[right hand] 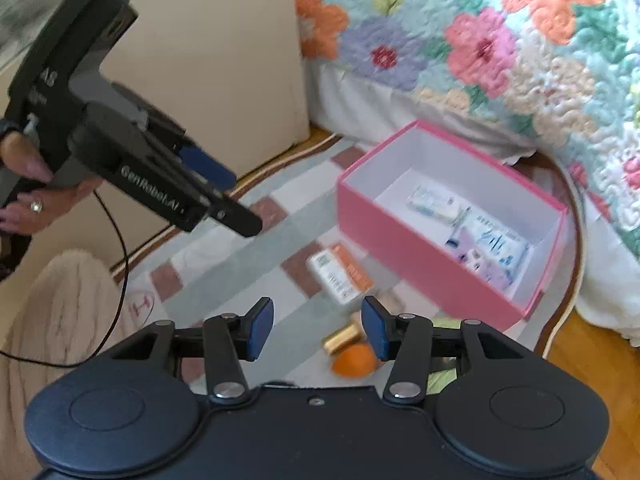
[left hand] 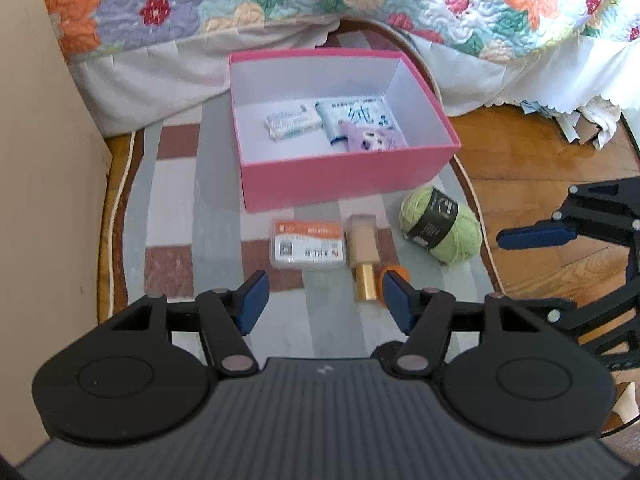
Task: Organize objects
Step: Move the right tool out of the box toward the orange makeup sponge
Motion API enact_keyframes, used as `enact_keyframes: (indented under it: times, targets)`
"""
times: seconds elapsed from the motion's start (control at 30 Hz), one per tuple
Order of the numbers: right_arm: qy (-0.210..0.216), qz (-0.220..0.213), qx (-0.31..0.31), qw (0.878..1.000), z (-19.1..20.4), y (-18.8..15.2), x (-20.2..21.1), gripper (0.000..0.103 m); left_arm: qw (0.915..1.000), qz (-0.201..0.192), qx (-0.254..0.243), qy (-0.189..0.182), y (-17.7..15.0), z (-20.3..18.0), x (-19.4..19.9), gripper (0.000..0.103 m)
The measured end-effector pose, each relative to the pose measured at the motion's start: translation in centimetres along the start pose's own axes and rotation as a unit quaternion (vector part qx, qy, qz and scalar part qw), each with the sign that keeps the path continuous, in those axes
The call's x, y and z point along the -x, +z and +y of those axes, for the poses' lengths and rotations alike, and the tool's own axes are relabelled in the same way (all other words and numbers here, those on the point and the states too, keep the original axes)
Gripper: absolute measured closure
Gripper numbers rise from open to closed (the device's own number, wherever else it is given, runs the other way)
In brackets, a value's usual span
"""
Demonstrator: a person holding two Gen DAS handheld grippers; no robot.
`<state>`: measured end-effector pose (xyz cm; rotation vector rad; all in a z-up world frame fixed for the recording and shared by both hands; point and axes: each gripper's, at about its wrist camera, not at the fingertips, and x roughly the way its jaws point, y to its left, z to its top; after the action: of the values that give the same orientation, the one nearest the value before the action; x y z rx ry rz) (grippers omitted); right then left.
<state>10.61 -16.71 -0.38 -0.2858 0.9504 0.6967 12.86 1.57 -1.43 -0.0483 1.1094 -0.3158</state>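
- Left tongs point(left hand: 323, 300) nearest, jaws parted and empty, hovering above rug point(left hand: 176, 184); right tongs point(right hand: 317, 328) likewise parted, gripping nothing.
- Still loose on rug before pink box point(left hand: 344, 178): orange-labelled clear case point(left hand: 307, 249), gold-capped beige bottle point(left hand: 362, 258), orange ball point(right hand: 355, 361), green yarn skein point(left hand: 440, 225).
- Already inside box: two tissue packs point(left hand: 294, 122), purple plush point(left hand: 370, 138).
- Likely handling: yarn soft and light, best pinched across its dark band; case stiff, slippery, better taken by long edges; bottle rigid, prone to rolling.
- "GenRobot.AI" readable on left gripper body in right wrist view; case and yarn labels too blurred to read.
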Motion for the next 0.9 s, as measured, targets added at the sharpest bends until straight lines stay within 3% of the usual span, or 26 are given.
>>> enact_keyframes:
  times: [0.2, 0.43, 0.6, 0.9]
  targets:
    - [-0.023, 0.017, 0.007, 1.0, 0.6, -2.6, -2.8, 0.048, 0.9997, 0.015, 0.012, -0.012, -2.0, 0.0, -3.1, 0.041]
    - [-0.06, 0.029, 0.005, 0.998, 0.1, -5.6, -6.2, 0.048, 0.9996, 0.017, -0.016, -0.016, -3.2, -0.5, -6.9, 0.041]
    - [-0.066, 0.023, 0.005, 0.998, -0.2, -7.5, -8.2, 0.036, 0.9991, 0.001, -0.009, -0.041, -4.0, -1.1, -9.0, 0.041]
    - [-0.075, 0.011, -0.052, 0.996, -1.5, -10.4, -11.2, 0.028, 0.9966, -0.003, 0.011, -0.081, -6.0, -3.0, -12.7, 0.041]
